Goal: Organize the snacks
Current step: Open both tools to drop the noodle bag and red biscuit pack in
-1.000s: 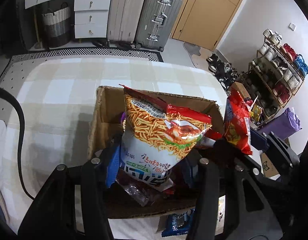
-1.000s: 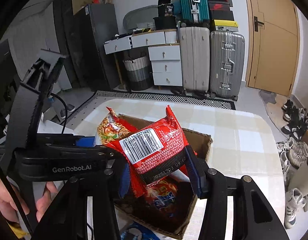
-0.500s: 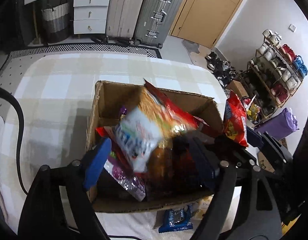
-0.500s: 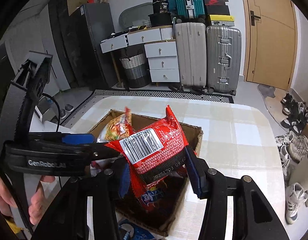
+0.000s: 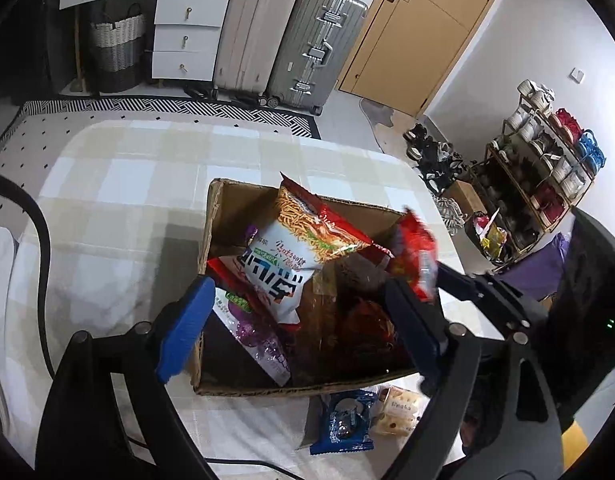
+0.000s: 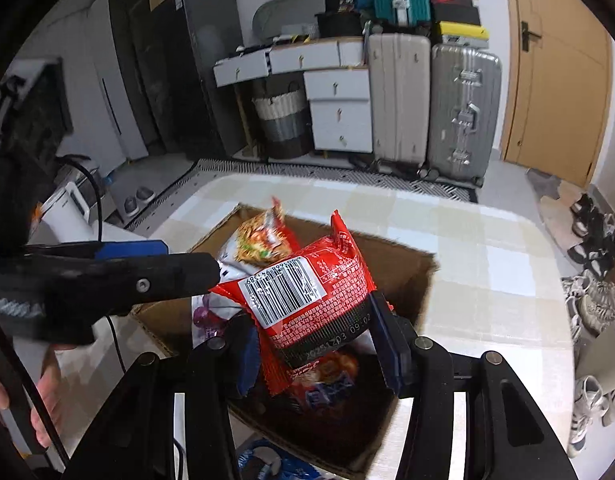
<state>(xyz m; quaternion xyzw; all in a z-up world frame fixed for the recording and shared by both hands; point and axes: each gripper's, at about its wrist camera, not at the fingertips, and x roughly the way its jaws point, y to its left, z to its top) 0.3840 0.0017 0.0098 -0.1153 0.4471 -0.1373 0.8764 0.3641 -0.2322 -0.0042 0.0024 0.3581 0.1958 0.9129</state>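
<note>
Noodle bag (image 5: 303,248) — upside-down (slanting) — boxed.

We read a barcode label and the stamp "203 09:02" on the red packet (image 6: 307,296); other print stays illegible.

left wrist: steeply down, close over cardboard box (image 5: 243,390) | right wrist: same | shared: box, table (image 5: 119,184)
</note>
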